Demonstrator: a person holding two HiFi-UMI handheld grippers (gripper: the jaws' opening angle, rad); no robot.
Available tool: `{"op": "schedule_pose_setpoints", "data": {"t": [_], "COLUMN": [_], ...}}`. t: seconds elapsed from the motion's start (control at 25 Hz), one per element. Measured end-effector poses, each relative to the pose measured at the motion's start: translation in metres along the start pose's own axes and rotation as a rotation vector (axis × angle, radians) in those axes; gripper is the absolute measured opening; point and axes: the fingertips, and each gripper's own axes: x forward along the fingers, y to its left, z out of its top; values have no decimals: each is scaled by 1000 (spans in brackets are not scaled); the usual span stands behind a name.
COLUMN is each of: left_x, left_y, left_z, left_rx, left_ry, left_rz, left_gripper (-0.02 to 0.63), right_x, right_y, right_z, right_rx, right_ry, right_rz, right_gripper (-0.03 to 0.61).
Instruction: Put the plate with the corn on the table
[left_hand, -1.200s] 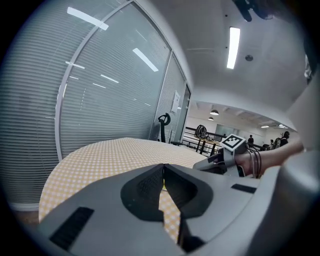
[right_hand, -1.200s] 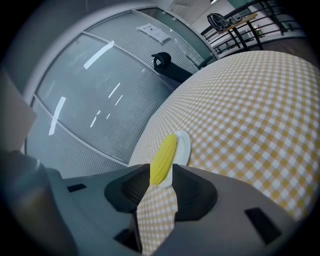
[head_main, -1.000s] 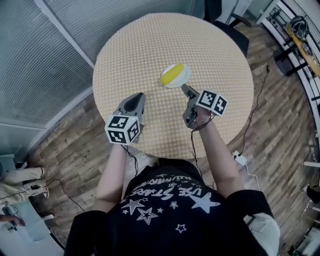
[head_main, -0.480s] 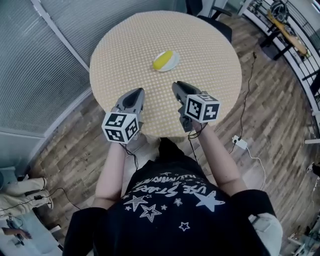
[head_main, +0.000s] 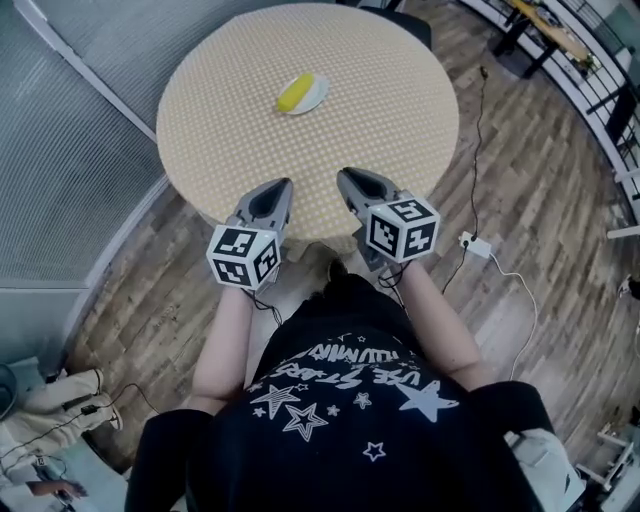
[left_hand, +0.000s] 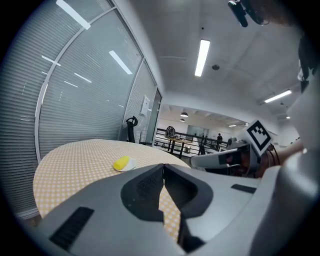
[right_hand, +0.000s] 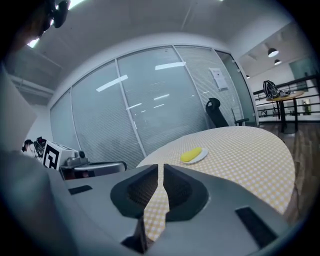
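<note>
Plate (head_main: 312, 96) with corn (head_main: 294, 92) sits on the desk (head_main: 380, 90); placing looks finished. Left hand-held gripper (head_main: 282, 184) and right hand-held gripper (head_main: 343, 175) (both pressed together, empty) likely need no further move.

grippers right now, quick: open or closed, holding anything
left gripper: closed, fingers together, holding nothing
right gripper: closed but for a thin slit, holding nothing
plate with the corn: on the table, clear of both
</note>
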Motion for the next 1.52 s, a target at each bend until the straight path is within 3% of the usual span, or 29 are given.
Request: {"op": "schedule_pose_setpoints", "data": {"t": [0.12,0.48,0.76,1.52], "left_x": [-1,-13,-27,-92], "left_y": [-13,-38,-95,-187], "left_z": [-9,-15,-26,-37], "left_rx": [0,-19,-20,5], "left_ry": [13,16,11,-36], "left_rz": [-2,72,63,106], "left_gripper": [9,9,8,9], "right_x": [-11,-39,-89,-188], "right_y": [3,20,23,68], "right_z": [-5,-18,-31,-56], "right_rx": [42,-8,-68,-186], "right_ry": [-10,16,41,40], "right_rz": [27,147,162,209], "right_gripper": [46,46,46,46]}}
